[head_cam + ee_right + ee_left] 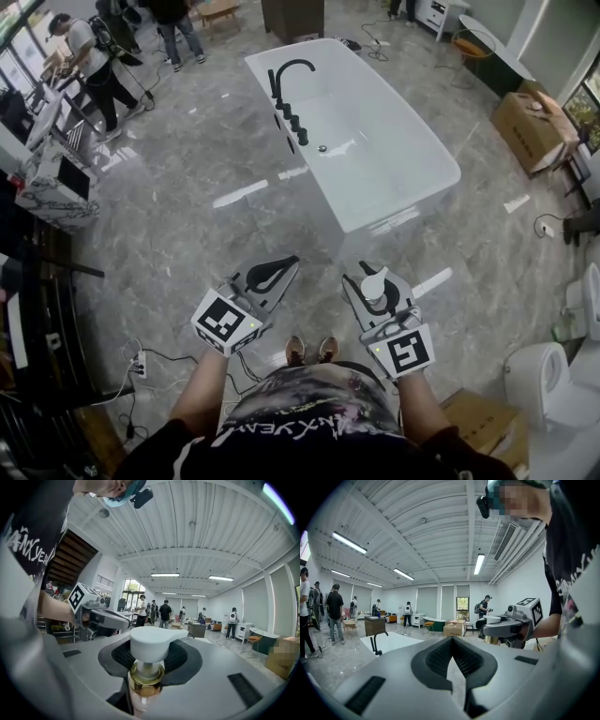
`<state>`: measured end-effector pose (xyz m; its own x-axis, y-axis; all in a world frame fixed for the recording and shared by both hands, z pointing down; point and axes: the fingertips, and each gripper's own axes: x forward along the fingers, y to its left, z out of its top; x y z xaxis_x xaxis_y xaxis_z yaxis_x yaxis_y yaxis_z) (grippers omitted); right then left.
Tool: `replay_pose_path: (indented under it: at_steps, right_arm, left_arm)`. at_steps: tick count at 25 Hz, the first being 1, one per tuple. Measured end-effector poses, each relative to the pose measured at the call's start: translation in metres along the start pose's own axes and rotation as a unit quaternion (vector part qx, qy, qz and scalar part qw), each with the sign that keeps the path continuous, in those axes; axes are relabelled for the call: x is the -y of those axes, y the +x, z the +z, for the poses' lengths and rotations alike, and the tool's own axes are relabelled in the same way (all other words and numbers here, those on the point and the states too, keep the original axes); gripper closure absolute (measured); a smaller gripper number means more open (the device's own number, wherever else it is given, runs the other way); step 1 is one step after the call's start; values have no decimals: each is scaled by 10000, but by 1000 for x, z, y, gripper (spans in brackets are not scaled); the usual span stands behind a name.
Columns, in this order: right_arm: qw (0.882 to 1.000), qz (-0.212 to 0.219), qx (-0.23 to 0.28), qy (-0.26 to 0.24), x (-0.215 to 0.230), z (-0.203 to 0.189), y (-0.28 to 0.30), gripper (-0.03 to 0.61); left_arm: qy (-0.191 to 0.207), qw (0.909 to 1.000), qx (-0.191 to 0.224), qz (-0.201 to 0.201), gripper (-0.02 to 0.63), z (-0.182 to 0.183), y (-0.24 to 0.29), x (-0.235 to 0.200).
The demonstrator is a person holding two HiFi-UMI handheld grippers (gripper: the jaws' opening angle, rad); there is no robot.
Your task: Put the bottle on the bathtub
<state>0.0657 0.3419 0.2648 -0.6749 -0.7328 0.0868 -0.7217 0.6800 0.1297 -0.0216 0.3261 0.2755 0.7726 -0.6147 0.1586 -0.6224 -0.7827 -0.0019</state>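
The floor is polished grey marble-look tile point(187, 169), glossy with reflected strips of light. In the head view, a brown cardboard box point(530, 127) sits at 2 o'clock, a white ceramic toilet point(548, 380) at 4 o'clock and a second tan cardboard box point(487, 422) at 5 o'clock. A white power strip point(139, 366) with trailing cables lies at 8 o'clock. Dark wooden shelving point(28, 309) lines 9 o'clock. Several people point(89, 61) stand at 11 o'clock. Overhead, a white ribbed ceiling point(440, 527) carries long fluorescent tube lights point(349, 542). White walls point(520, 581) frame a bright window point(462, 607) at the far end.
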Motion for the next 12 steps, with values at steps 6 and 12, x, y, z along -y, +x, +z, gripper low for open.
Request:
replay_pose_path:
  at_steps: [6, 12]
  right_arm:
    - [9999, 117, 25, 21, 14, -6, -18, 445]
    - [9995, 289, 31, -108, 25, -13, -32, 445]
  left_arm:
    - [24, 9999, -17, 98, 603, 2, 16, 18]
    - [104, 9998, -44, 165, 603, 2, 30, 37]
